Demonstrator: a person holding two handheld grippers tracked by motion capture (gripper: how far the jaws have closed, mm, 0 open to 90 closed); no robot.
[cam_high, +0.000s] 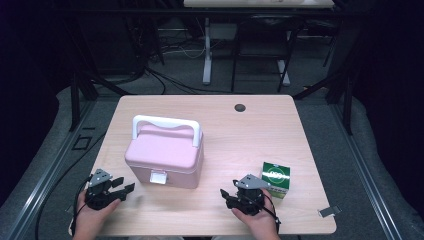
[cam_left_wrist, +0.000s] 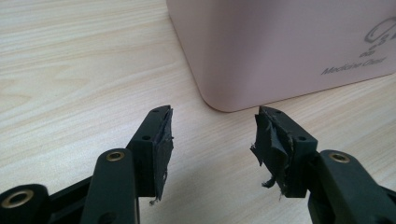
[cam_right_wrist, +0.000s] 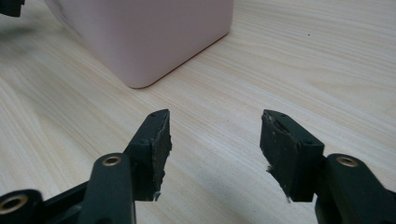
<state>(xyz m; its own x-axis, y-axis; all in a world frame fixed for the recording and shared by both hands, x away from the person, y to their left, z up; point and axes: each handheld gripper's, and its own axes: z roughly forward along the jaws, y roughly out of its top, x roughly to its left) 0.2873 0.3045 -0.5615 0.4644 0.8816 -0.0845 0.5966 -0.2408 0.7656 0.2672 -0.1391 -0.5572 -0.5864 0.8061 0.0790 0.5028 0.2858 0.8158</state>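
Note:
A pink medicine chest (cam_high: 165, 155) with a white handle and a white front latch stands left of the table's middle. A small green and white box (cam_high: 275, 178) sits near the front right. My left gripper (cam_high: 124, 186) rests on the table at the chest's front left corner, open with nothing between its jaws. In the left gripper view the gripper (cam_left_wrist: 212, 135) faces the chest's rounded corner (cam_left_wrist: 280, 46), a short gap away. My right gripper (cam_high: 229, 190) is open and empty, between the chest and the green box. The right gripper view has the gripper (cam_right_wrist: 215, 135) aimed at bare wood, with the chest (cam_right_wrist: 149, 32) farther off.
The wooden table (cam_high: 250, 135) has a dark round hole (cam_high: 240, 107) near its far edge. A small metal clip (cam_high: 328, 211) lies at the front right edge. Cables and desk legs stand on the floor beyond the table.

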